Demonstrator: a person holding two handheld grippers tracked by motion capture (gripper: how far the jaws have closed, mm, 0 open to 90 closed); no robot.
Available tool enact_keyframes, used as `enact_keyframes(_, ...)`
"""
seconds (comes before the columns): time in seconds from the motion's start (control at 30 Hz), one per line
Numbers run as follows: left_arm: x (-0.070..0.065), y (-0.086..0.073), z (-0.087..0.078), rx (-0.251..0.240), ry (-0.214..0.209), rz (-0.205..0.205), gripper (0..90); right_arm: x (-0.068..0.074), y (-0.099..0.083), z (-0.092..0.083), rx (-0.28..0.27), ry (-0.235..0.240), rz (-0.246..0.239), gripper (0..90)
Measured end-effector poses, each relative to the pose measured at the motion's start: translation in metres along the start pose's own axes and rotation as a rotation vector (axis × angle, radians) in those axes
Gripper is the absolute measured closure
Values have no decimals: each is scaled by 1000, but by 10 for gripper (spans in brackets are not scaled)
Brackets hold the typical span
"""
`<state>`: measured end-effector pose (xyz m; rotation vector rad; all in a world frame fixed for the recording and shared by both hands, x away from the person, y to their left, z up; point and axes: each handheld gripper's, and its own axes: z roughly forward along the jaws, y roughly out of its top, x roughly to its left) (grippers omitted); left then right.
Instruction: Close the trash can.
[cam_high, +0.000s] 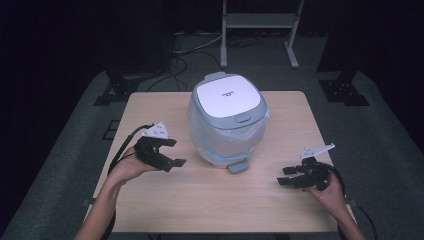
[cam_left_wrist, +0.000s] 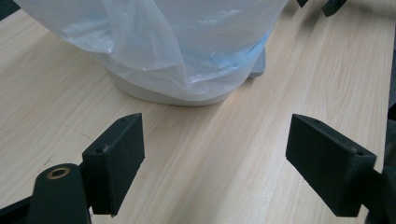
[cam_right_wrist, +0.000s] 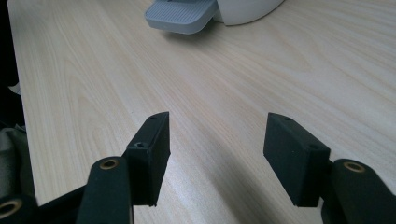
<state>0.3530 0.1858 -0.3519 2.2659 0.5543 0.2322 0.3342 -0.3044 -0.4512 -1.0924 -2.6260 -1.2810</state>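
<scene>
A white pedal bin (cam_high: 227, 117) with a grey-rimmed lid (cam_high: 227, 97) stands at the back middle of the wooden table (cam_high: 210, 200). A clear plastic bag (cam_left_wrist: 177, 42) hangs over its body. Its grey pedal (cam_high: 237, 166) sticks out toward me. My left gripper (cam_high: 176, 152) is to the left of the bin, open, with nothing between its jaws; in the left gripper view (cam_left_wrist: 215, 158) it faces the bin's base. My right gripper (cam_high: 284, 176) rests low at the right, open and empty. In the right gripper view (cam_right_wrist: 215, 149) it points at the pedal (cam_right_wrist: 180, 14).
A metal stand (cam_high: 260, 25) and loose cables (cam_high: 185, 50) lie on the dark floor behind the table. Bare tabletop stretches in front of the bin and between the two hands.
</scene>
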Motion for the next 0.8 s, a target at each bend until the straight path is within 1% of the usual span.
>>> enact_keyframes(0.13,-1,-6,4,2,3,-9,186,0,-1,0,5,-2,4,399)
enact_keyframes(0.23,-3,-13,8,3,-1,-23,186,0,-1,0,5,-1,2,399)
enact_keyframes(0.3,-4,-18,10,-1,-2,-21,186,0,-1,0,5,-2,2,399)
enact_keyframes(0.47,-8,-29,12,-3,-5,-43,186,0,-2,-1,4,-2,8,399)
enact_keyframes(0.6,-9,-35,12,-10,-1,-48,186,1,-1,0,4,0,4,399)
enact_keyframes(0.7,-11,-38,13,-3,5,-41,172,1,-1,1,6,-1,5,399)
enact_keyframes(0.8,-12,-41,14,-9,4,-47,172,0,-1,0,2,-1,4,398)
